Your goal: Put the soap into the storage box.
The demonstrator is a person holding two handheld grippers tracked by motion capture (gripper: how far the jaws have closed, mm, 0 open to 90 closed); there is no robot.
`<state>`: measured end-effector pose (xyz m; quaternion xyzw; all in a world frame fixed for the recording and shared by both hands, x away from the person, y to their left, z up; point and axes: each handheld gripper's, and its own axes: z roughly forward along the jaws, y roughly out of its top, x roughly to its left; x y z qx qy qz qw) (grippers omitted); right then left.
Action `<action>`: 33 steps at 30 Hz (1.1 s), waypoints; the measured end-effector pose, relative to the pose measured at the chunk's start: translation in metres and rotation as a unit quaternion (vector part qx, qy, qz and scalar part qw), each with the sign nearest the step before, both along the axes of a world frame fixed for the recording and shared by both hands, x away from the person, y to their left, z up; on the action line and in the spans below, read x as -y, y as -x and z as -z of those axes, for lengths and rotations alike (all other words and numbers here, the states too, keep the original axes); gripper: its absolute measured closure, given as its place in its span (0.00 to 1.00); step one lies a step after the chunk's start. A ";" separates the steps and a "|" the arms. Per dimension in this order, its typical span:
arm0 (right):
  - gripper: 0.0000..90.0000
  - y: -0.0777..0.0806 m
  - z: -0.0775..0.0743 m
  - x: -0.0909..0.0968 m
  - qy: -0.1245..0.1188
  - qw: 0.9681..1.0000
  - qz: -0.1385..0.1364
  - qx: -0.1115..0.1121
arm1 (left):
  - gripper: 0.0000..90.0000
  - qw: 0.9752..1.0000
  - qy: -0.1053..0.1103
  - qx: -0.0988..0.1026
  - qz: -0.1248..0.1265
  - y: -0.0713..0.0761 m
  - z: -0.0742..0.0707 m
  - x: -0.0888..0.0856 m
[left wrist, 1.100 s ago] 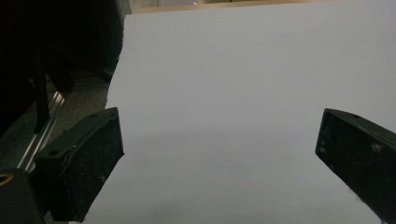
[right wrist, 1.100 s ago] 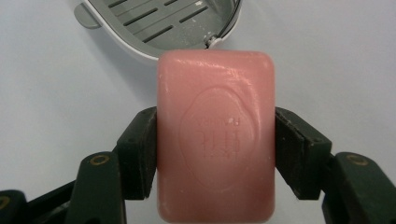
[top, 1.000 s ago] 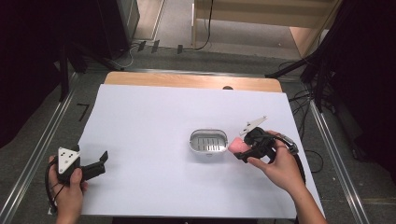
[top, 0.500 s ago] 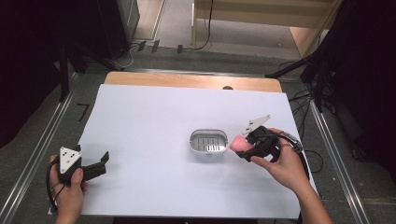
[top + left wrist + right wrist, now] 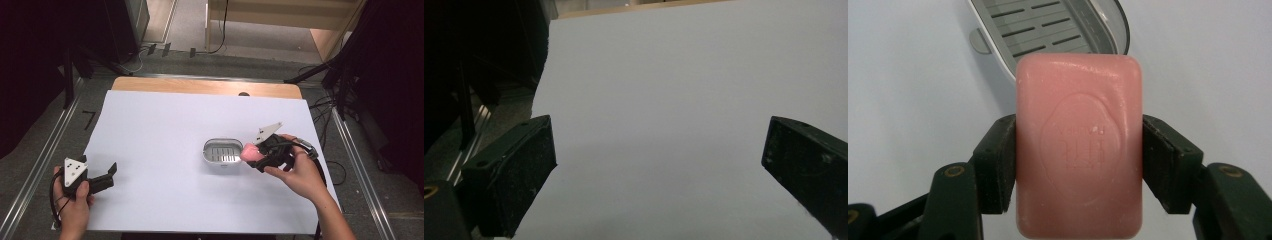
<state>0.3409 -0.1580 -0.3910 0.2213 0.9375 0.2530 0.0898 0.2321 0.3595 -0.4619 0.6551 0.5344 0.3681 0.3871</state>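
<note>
1. Soap [image 5: 1079, 145]: pink bar clamped in your right gripper [image 5: 257, 156] at the dish's [image 5: 223, 152] right rim; stamped lettering unreadable, lower edge cut off.
2. Left gripper [image 5: 107, 172]: jaws apart over the white sheet [image 5: 165, 130], holding nothing.

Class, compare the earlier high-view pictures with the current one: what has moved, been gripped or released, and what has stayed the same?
Little has changed. The right gripper stays shut on the pink bar of soap, edging slightly toward the grey slotted soap dish. The dish has not moved, and the left gripper remains open and idle at the white table cover's near left corner.
</note>
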 end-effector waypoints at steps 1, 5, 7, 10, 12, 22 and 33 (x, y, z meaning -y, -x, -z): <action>0.43 0.000 0.000 -0.001 -0.001 1.000 -0.001 0.001 | 0.01 1.000 0.000 0.000 0.000 0.000 0.000 0.000; 0.43 -0.004 0.001 -0.006 0.001 1.000 -0.012 0.008 | 0.01 1.000 0.000 0.000 0.001 0.000 0.000 0.000; 0.43 -0.005 0.000 -0.008 0.001 1.000 -0.014 0.008 | 0.01 1.000 0.000 0.000 0.001 0.000 0.000 0.000; 0.43 -0.007 -0.001 -0.013 0.003 1.000 -0.022 0.009 | 0.01 1.000 -0.003 0.000 0.001 0.000 0.000 0.001; 0.43 -0.009 -0.002 -0.016 0.005 1.000 -0.025 0.011 | 0.01 1.000 -0.003 0.001 0.001 0.000 0.000 0.001; 0.43 -0.014 -0.005 -0.030 0.009 0.998 -0.051 0.021 | 0.01 1.000 -0.005 0.000 0.002 0.000 0.000 0.001; 0.43 -0.021 -0.002 -0.045 0.009 0.997 -0.076 0.031 | 0.01 1.000 -0.005 0.001 0.002 0.000 0.000 0.001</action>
